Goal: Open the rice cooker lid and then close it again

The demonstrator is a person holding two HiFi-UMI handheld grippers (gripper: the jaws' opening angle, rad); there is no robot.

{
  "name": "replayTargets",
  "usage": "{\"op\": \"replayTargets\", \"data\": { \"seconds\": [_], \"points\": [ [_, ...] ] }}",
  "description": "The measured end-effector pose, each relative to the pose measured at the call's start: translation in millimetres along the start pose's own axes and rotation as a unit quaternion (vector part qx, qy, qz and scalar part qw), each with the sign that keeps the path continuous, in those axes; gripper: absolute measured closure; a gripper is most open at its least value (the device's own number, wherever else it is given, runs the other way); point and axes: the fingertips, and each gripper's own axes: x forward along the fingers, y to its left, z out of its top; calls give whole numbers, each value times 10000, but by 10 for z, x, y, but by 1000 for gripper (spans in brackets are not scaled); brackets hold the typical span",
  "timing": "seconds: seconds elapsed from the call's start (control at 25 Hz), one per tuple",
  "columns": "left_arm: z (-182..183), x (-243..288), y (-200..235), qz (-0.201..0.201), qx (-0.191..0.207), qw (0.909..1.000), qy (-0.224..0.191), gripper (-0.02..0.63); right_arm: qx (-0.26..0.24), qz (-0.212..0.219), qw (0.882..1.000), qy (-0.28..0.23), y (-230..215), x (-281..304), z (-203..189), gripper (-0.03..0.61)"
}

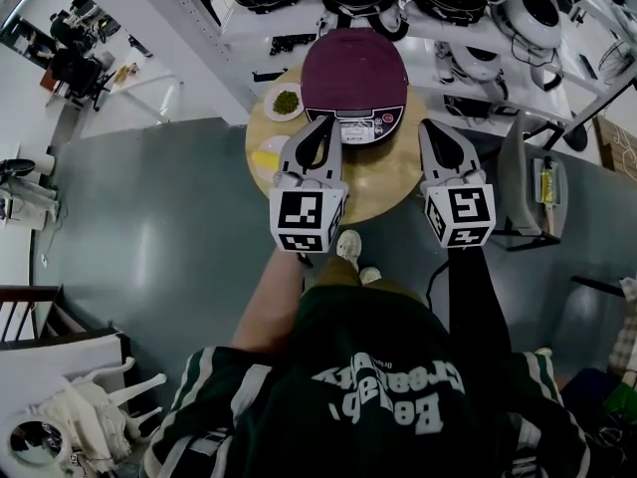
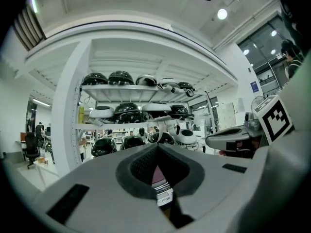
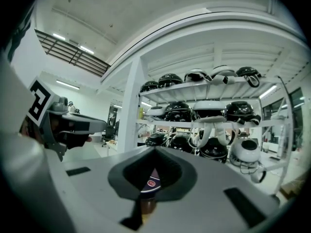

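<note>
We hold the left hand-held gripper [image 1: 326, 122] and the right hand-held gripper [image 1: 430, 127] side by side and apart, both pointing level and forward. On each, the jaws are pressed together with nothing between them. Our bare left forearm [image 1: 271, 312] and dark-sleeved right arm [image 1: 470, 302] reach out ahead of the body.

Green lettered shirt [image 1: 398, 357]; grey left hand-held gripper [image 1: 328, 120], right hand-held gripper [image 1: 428, 125]

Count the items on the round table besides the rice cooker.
2: a dish of green food left of the rice cooker, and a yellow item near the table's left edge. The left gripper may hide more.
</note>
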Motion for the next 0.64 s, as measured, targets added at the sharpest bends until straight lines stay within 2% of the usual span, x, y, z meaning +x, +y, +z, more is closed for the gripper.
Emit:
{"op": "replayTargets", "data": {
  "seconds": [0.32,0.64],
  "points": [
    [12,-14,19,-38,30,10000,36,612,-17,11,10000,21,23,7,5,575],
    [-145,-90,56,-32,63,9999,151,612,-22,-1,10000,29,44,-34,-77,575]
  ]
}}
